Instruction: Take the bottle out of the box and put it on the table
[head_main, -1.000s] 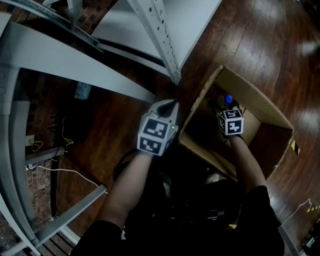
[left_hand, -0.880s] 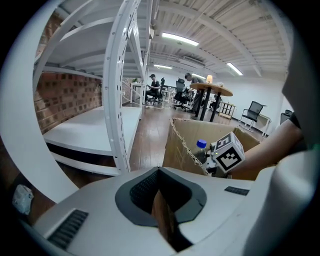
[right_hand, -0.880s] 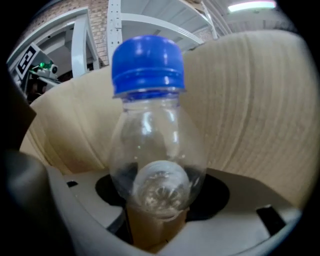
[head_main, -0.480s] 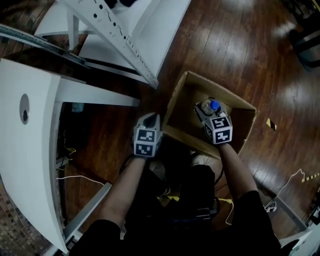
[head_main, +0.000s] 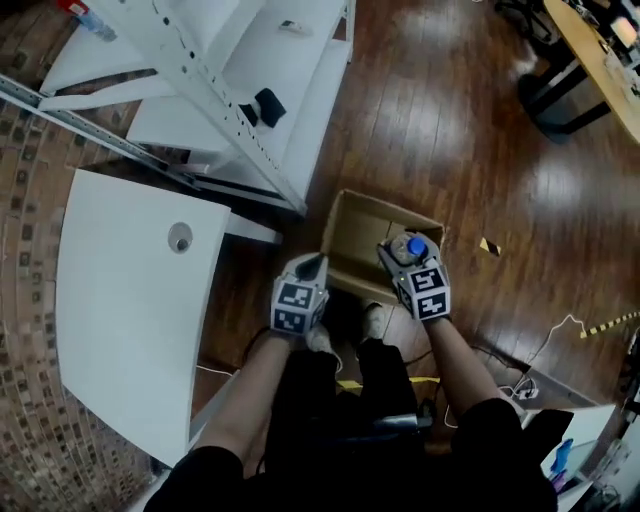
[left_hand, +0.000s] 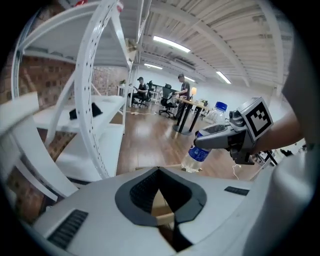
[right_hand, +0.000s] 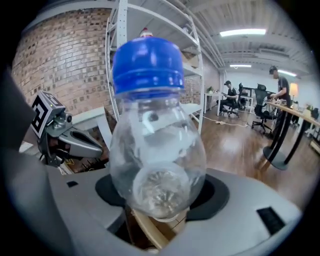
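Observation:
My right gripper (head_main: 405, 256) is shut on a clear plastic bottle (head_main: 414, 247) with a blue cap, holding it above the near right corner of the open cardboard box (head_main: 345, 215). In the right gripper view the bottle (right_hand: 155, 145) fills the middle, squeezed between the grey jaws. The left gripper view shows the bottle (left_hand: 198, 154) with its blue label hanging from the right gripper (left_hand: 215, 140). My left gripper (head_main: 310, 266) hovers at the box's near left side, shut and holding nothing. A white table (head_main: 120, 300) stands to the left.
A white metal shelf rack (head_main: 230, 90) stands beyond the table, with a dark object (head_main: 266, 105) on one shelf. Cables (head_main: 560, 335) lie on the wooden floor at right. A desk with black legs (head_main: 585, 60) is at the top right. People sit at desks (left_hand: 165, 92) far off.
Both grippers have risen, and the right one has lifted the bottle up out of the box. The box looks smaller and farther below, and the white table has come into view.

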